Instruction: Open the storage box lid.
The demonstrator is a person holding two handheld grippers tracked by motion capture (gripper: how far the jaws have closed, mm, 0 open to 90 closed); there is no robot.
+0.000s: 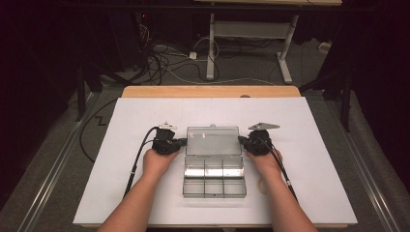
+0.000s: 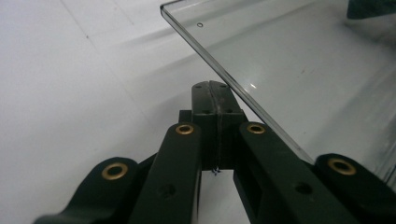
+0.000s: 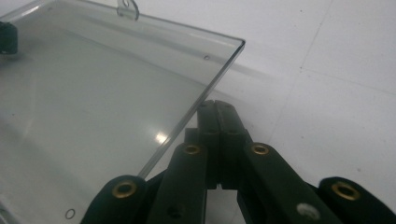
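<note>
High view: closed fingers flank lid point(image 1: 212, 140) edges.

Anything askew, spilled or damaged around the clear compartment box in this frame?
Nothing stands out. The clear box sits square on the white table, lid swung open, no cracks or spills visible. The left gripper and right gripper, jaws shut, flank the lid's side edges.

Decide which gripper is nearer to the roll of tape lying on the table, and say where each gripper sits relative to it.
Right. The right gripper, shut at the open lid's right edge, lies beyond the tape roll, slightly left. The left gripper, shut at the lid's left edge, sits across the clear box.
</note>
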